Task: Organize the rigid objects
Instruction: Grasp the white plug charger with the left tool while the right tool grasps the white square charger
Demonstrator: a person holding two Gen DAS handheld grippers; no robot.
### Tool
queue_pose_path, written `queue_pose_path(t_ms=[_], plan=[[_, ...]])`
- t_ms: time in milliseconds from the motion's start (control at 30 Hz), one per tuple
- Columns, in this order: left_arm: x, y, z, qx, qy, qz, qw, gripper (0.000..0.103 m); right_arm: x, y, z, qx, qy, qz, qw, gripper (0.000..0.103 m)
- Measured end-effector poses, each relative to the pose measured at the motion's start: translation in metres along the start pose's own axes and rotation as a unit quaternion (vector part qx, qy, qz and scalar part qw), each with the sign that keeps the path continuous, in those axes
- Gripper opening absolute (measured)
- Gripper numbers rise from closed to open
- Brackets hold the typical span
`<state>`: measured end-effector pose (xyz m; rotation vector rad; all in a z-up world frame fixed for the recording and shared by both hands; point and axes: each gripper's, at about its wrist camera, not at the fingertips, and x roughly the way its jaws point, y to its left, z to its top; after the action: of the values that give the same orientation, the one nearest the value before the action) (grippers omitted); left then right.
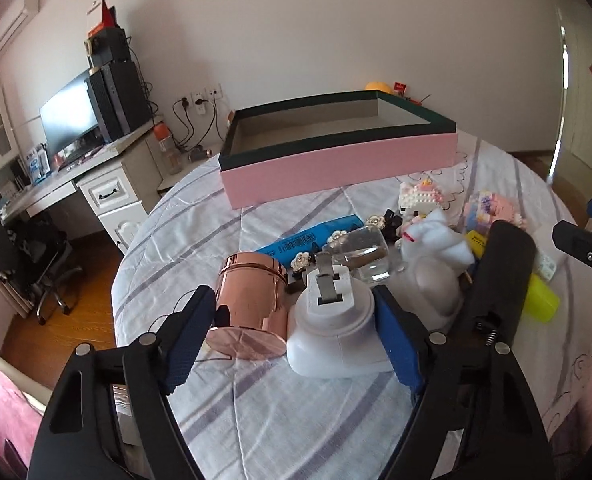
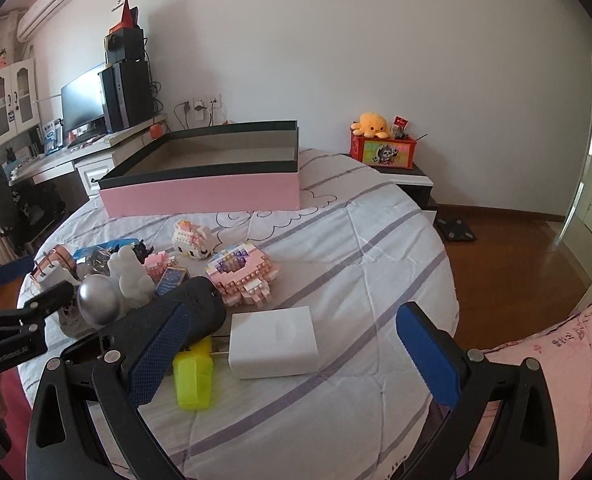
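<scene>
My left claw [image 1: 292,344] is open around a shiny rose-gold tin [image 1: 248,304] and white plastic gadget [image 1: 332,332], no squeeze seen. My right claw [image 2: 296,356] gapes around a white box [image 2: 274,342].

Soft daylight, sharp, fisheye-warped edges

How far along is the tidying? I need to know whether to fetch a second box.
Nothing looks done: the pink box shows no items inside, though part of its floor is hidden. In hand: the left tool brackets the rose-gold tin and the white holder, gripping neither; the right tool hovers open over the white block. Left: the whole pile, including the brick models.
</scene>
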<state>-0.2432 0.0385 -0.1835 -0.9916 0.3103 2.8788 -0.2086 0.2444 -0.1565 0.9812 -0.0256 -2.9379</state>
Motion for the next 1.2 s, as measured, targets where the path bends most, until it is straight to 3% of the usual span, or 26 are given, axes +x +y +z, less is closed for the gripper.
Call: queue_pose_path(t_ms=[200,267,333,400,567,633,733,800,967,1200], plan=[[0.004,0.001,0.003,0.008,-0.004,0.001,1.0,0.078,0.01,-0.002,-0.003,-0.001,0.014,0.015,1.0,0.103],[0.0,0.001,0.005,0.01,-0.013,-0.005,0.9999,0.066,0.013,-0.001,-0.005,-0.006,0.021,0.02,1.0,0.103],[-0.004,0.003,0.006,0.005,-0.013,-0.036,0.9993,0.035,0.014,0.0,-0.008,-0.008,0.028,0.026,0.999,0.103],[-0.001,0.007,0.004,-0.004,-0.001,-0.06,0.9982,0.035,0.015,0.001,-0.009,-0.01,0.033,0.032,0.999,0.103],[-0.008,0.007,-0.001,-0.003,-0.006,-0.058,0.9983,0.037,0.02,0.001,-0.014,-0.011,0.044,0.03,0.999,0.102],[-0.009,0.01,-0.003,-0.011,-0.007,-0.065,0.9978,0.039,0.021,-0.001,-0.014,-0.008,0.043,0.028,0.999,0.096],[-0.001,0.014,-0.005,-0.03,0.011,-0.085,0.9959,0.049,0.026,-0.004,-0.013,-0.01,0.048,0.035,0.998,0.077],[0.004,0.011,-0.007,-0.026,0.016,-0.084,0.996,0.049,0.028,-0.005,-0.013,-0.006,0.05,0.046,0.998,0.067],[0.012,0.004,-0.006,-0.018,0.022,-0.092,0.9953,0.049,0.033,-0.004,-0.012,-0.01,0.054,0.069,0.996,0.057],[0.01,0.005,-0.006,-0.008,0.018,-0.087,0.996,0.045,0.033,-0.007,-0.011,-0.008,0.055,0.09,0.994,0.055]])
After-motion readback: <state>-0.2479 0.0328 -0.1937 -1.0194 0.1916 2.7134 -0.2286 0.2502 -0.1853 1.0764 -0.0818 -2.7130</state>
